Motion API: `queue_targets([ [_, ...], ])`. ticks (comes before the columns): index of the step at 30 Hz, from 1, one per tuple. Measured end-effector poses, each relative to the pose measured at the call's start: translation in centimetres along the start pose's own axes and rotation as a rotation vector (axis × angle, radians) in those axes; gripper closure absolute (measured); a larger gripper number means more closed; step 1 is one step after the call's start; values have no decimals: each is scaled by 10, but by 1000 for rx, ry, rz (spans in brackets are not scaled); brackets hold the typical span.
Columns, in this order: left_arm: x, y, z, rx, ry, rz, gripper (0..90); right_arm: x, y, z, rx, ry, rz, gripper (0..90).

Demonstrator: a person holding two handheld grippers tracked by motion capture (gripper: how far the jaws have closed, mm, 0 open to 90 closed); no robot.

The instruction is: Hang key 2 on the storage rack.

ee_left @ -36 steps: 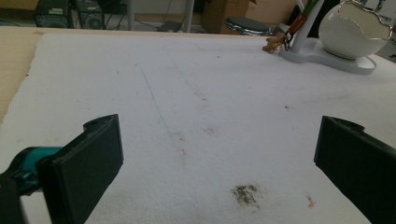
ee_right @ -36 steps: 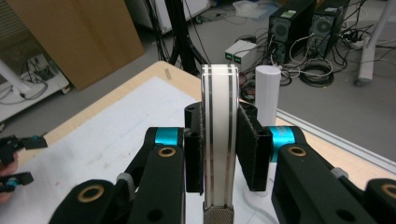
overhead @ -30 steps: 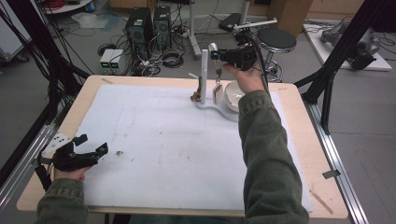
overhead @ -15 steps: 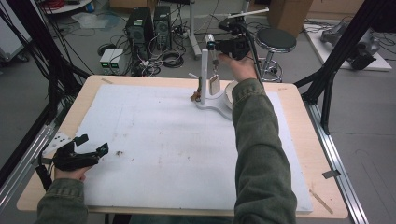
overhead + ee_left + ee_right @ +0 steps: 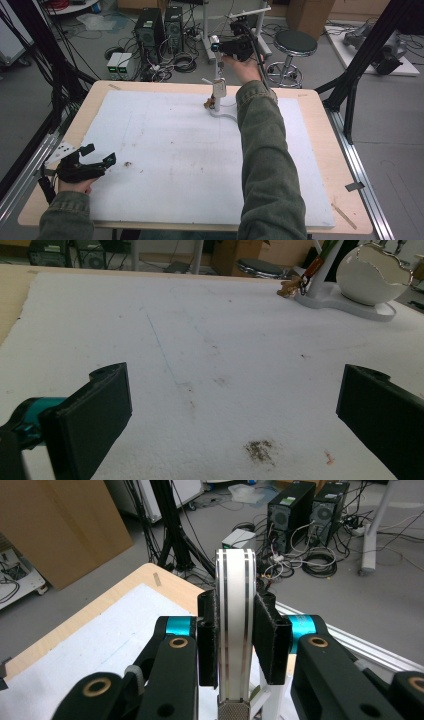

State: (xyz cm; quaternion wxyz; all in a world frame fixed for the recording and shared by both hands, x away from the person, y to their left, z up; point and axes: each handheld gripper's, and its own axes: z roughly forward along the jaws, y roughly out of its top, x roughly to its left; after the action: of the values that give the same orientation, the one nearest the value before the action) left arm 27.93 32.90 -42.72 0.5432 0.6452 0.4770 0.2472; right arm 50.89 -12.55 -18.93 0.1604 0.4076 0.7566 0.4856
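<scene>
white band with silver stripes [image 5: 235, 625], pinched flat between our right gripper [image 5: 220, 47] jaws, hangs above the white stand [image 5: 222, 112]. we judge it light, smooth, slippery; grip its flat faces. left gripper [image 5: 95, 155], well apart from the stand, jaws wide, empty.

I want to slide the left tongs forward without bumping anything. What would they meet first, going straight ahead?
The mat ahead looks free. Far off, the left tongs may meet the white stand, slightly right; depth is unclear.
</scene>
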Motion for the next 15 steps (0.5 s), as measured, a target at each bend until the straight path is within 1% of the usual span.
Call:
queue_targets([
  [4,0,0,0,0,0,-1,17,2,0,4,-1,-1,0,738],
  [8,0,0,0,0,-1,-1,17,2,0,8,-8,-15,-3,737],
  [12,1,0,0,2,0,0,17,2,-1,13,-11,-23,6,736],
  [14,1,0,0,2,-1,0,17,3,-1,16,-2,-19,10,736],
  [15,1,0,0,0,-1,-2,17,3,-2,18,1,-18,4,735],
])
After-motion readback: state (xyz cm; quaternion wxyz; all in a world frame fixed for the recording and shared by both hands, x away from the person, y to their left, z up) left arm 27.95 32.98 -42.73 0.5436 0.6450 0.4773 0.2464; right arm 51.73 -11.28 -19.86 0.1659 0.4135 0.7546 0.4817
